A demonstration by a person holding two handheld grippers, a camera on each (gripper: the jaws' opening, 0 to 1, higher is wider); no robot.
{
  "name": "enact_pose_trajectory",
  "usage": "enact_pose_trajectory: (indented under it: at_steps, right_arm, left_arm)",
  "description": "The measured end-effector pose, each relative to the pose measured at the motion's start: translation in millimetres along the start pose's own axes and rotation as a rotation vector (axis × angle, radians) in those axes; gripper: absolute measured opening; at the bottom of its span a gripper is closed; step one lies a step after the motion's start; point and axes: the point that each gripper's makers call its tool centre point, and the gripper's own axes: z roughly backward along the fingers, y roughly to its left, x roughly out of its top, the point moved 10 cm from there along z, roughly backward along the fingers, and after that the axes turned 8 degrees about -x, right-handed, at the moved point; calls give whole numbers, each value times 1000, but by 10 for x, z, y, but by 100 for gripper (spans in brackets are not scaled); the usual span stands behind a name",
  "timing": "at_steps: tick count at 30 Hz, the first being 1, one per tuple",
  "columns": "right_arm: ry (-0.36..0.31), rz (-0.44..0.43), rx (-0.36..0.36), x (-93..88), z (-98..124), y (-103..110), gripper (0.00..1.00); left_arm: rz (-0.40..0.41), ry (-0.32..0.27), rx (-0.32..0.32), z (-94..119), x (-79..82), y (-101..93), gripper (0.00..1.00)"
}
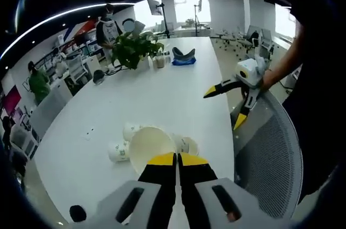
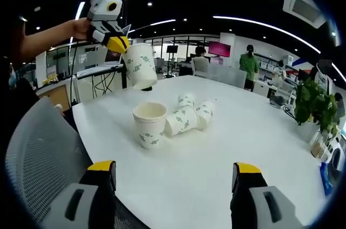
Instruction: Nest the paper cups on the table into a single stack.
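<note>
The left claw [image 2: 120, 43] is closed on the rim of a paper cup [image 2: 140, 65], holding it in the air above and just to the near-left of the upright cup [image 2: 149, 124] that stands on the white counter [image 2: 259, 131]. In the left gripper view the same claw's yellow-tipped jaws meet tight over the held cup's open mouth. Beside the upright cup, on its far side, three cups lie tipped over [image 2: 190, 114], touching one another, the nearest resting against the upright cup. The right claw [image 2: 175, 177] stands wide, jaws far apart and holding nothing, low over the counter edge nearest the upright cup; in the left gripper view it hangs off the counter's side above a grey mesh chair [image 1: 270, 158]. A potted plant [image 1: 134, 47] stands well beyond the upright cup, far down the counter.
</note>
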Motion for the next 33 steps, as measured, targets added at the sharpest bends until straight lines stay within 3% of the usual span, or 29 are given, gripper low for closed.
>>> enact_pose_trajectory:
  at_steps: [10,21,24,33]
  right_arm:
    - [0,1,1,-2,-1,-2,89]
    - [-5,3,-1,-4,3,-5,89]
    - [-5,5,-1,-4,3,-4,89]
    - [-8,2,-2,3,6,-4,88]
  left_arm:
    - [-37,44,-57,-205,63,-32,0]
    - [-77,138,-105,-444,15,-2,0]
    - [-111,187,-107,-518,-4,0,0]
    - [-137,216,-93,-584,22,1,0]
